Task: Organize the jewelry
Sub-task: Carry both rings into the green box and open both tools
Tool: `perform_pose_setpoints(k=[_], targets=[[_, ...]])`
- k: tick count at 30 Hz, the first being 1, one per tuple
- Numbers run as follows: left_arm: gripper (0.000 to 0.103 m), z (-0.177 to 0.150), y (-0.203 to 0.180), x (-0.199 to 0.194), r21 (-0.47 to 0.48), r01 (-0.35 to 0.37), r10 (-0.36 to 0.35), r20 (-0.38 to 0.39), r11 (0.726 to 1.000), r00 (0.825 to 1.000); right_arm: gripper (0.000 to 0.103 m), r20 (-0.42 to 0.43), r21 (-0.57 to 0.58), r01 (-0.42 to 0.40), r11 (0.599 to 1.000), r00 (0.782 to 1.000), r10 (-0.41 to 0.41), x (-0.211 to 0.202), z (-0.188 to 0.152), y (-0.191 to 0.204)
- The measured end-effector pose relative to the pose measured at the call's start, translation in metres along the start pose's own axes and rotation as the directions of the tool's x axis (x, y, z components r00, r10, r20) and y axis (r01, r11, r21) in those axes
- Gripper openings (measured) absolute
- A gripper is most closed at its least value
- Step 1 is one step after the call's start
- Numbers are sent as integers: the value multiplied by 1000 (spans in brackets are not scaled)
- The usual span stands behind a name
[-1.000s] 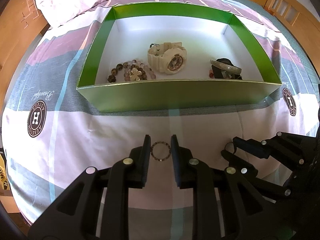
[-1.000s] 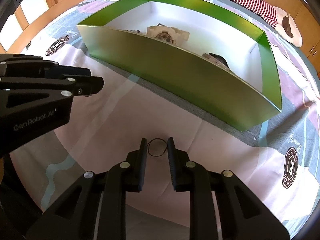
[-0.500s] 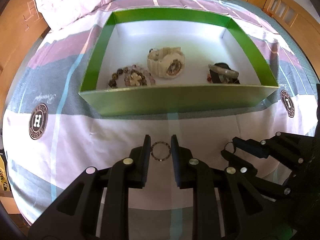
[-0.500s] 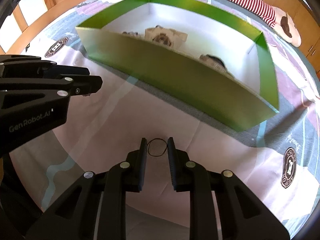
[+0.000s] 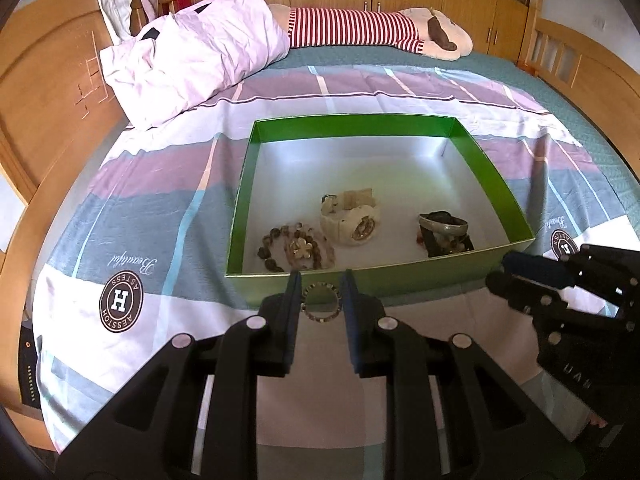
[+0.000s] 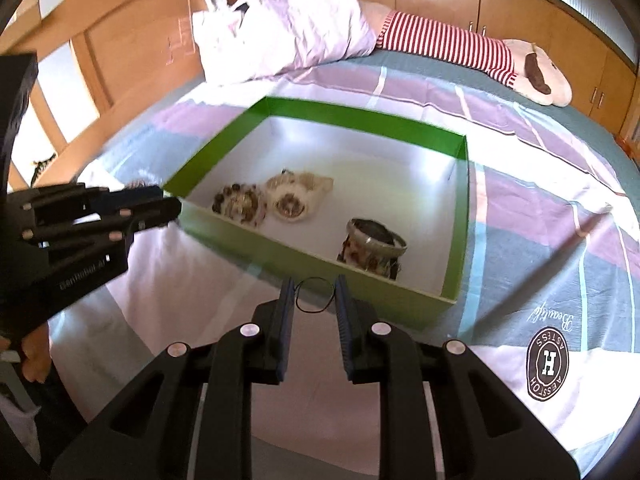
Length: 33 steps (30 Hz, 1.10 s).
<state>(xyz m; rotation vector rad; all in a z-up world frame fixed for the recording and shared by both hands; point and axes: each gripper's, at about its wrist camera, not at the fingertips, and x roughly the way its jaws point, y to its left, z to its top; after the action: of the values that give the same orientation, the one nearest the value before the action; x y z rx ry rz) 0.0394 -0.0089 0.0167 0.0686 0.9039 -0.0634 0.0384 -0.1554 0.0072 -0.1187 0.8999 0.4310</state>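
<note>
Green box (image 5: 400, 276) ahead; left gripper (image 5: 321, 300) pinches beaded ring (image 5: 321, 303), right gripper (image 6: 313, 297) pinches thin black loop (image 6: 315, 296).

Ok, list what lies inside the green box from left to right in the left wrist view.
beaded bracelet → cream watch → silver bangle, which sits atop a dark piece I cannot identify.

Support: wooden-framed bed (image 5: 52, 128) under a sheet of pink, grey and white bands with round brown "H" logos (image 5: 120, 300).
Centre: open green cardboard box with white floor (image 5: 240, 200), flat on sheet.
11 o'clock: crumpled pale pink pillow (image 5: 192, 52).
12 to 1 o'clock: long red-and-white striped plush toy (image 5: 360, 28), lying beside pillow.
</note>
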Motion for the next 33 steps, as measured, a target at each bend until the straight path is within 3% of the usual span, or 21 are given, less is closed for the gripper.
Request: perform_pose_setpoints(k=[12, 18, 23, 25, 27, 29, 31, 33], targets=[[20, 3, 2, 2, -22, 26, -26, 4, 999, 1000, 21, 56, 54, 6, 999, 998, -9, -6, 8, -12], [20, 39, 17, 14, -87, 105, -103, 28, 991, 994, 21, 96, 139, -8, 990, 995, -5, 3, 27, -26], [20, 47, 29, 48, -126, 124, -130, -35, 984, 991, 21, 61, 197, 0, 980, 998, -12, 30, 34, -37], [22, 46, 32, 63, -140, 125, -135, -66, 982, 989, 33, 41, 209, 15, 978, 999, -24, 38, 33, -40], [37, 43, 38, 71, -184, 138, -156, -83, 973, 984, 54, 44, 220, 20, 975, 999, -30, 37, 32, -41], [40, 43, 40, 67, -209, 162, -181, -71, 964, 981, 61, 74, 233, 12, 972, 997, -30, 27, 33, -44], [49, 44, 38, 57, -190, 152, -162, -43, 970, 986, 69, 106, 243, 8, 970, 994, -35, 15, 33, -46], [75, 44, 33, 42, -159, 101, -101, 9, 982, 995, 86, 138, 260, 15, 966, 989, -52, 3, 32, -48]])
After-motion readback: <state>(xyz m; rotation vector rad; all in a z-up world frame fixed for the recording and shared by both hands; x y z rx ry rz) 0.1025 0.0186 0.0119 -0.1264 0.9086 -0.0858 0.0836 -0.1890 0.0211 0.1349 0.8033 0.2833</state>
